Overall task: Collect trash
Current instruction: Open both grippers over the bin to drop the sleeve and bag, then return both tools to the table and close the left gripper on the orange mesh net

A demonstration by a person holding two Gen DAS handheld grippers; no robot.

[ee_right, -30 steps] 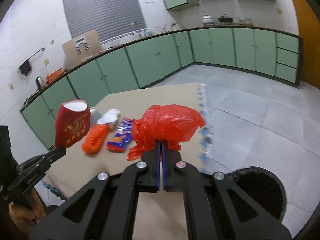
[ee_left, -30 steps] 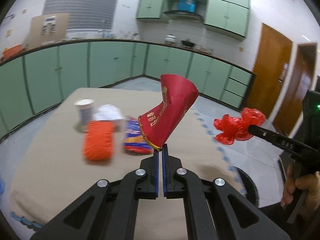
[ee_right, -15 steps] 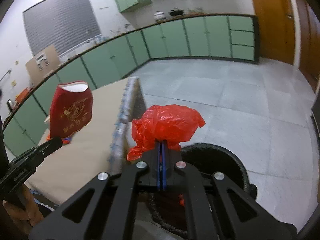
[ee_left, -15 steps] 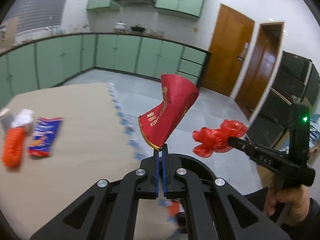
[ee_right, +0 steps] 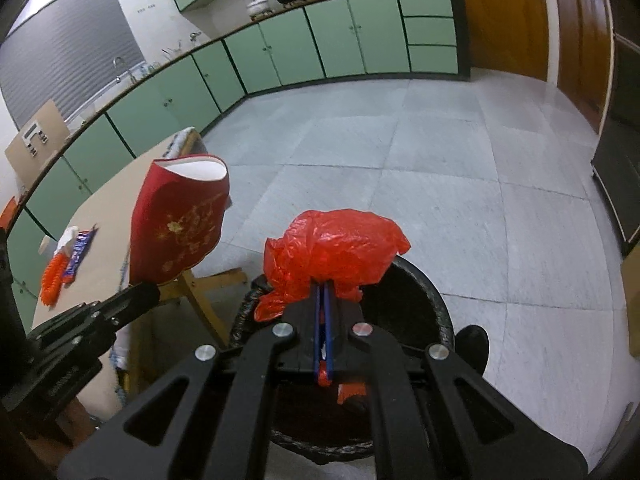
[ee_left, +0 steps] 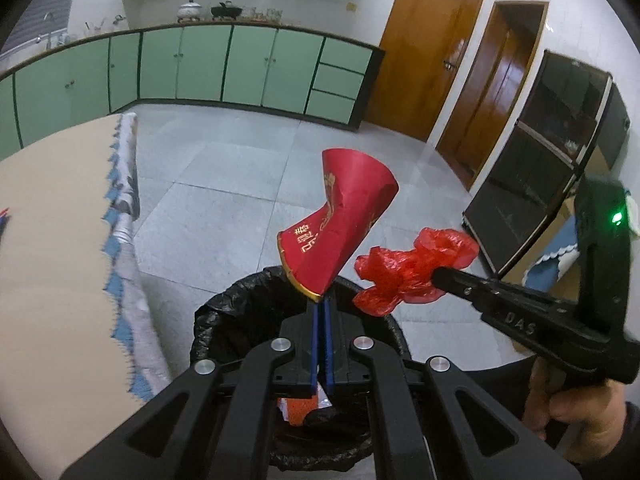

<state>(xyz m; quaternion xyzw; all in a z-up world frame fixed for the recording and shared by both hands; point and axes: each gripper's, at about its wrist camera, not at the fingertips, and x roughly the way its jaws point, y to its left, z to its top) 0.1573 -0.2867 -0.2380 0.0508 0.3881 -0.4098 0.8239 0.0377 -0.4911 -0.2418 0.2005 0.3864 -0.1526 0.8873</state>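
Left wrist: left gripper pinches cup, right gripper pinches bag, seemingly over bin; the bag may cling or drift outside.

Green cabinets run along the far wall under a dark counter, and a white pot stands on it beside a black pan. Two brown wooden doors are at the right. The floor has grey tiles. A dark glass cabinet stands near the doors.
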